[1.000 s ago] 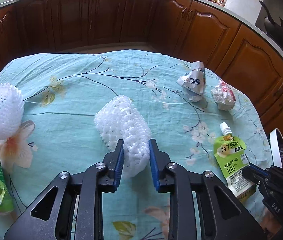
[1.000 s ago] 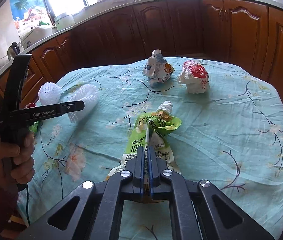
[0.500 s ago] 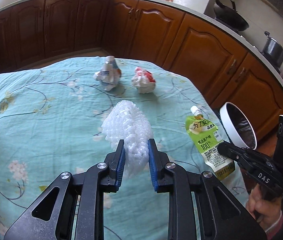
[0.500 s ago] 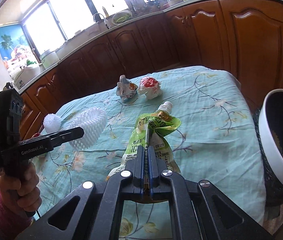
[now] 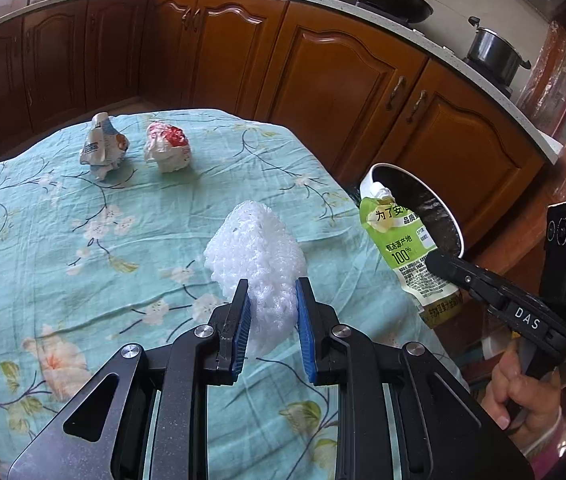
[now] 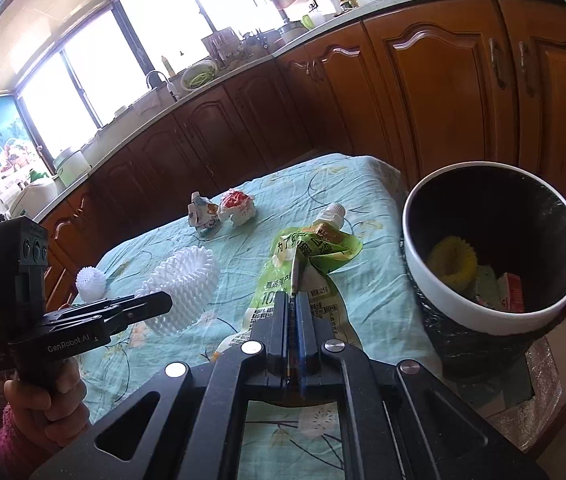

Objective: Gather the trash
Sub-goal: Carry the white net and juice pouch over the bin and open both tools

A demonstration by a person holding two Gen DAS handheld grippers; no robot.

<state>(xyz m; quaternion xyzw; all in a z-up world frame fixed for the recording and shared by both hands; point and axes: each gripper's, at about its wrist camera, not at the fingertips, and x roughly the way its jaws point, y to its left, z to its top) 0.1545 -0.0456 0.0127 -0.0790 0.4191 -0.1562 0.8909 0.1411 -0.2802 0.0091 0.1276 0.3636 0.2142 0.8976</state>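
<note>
Right in front of us, our left gripper [image 5: 271, 312] has its blue pads squeezed partway in on the white foam net [image 5: 259, 248], which bulges out ahead of the fingers; its far end hides a patch of the floral tablecloth [image 5: 43, 216]. Our right gripper [image 6: 293, 312] is pinched almost fully together on the green juice pouch [image 6: 307, 256], clamping a crumpled fold so most of the print is unreadable, and the pouch's lower end is lost behind the fingers. From the left wrist view the pouch hangs in front of the trash bin [image 6: 443, 292], cutting off part of its white rim. The bin sits just beside the table's edge, and inside we make out something yellow and ruffled [image 6: 453, 266] and a small red-and-white carton [image 6: 511, 292], both half hidden by the wall. Further out, a second foam net [image 6: 90, 283] rests near the left side. At the far end lie two crumpled wrappers, one blue-and-white [image 5: 101, 148], one red-and-white [image 5: 167, 150], side by side, print illegible.
</note>
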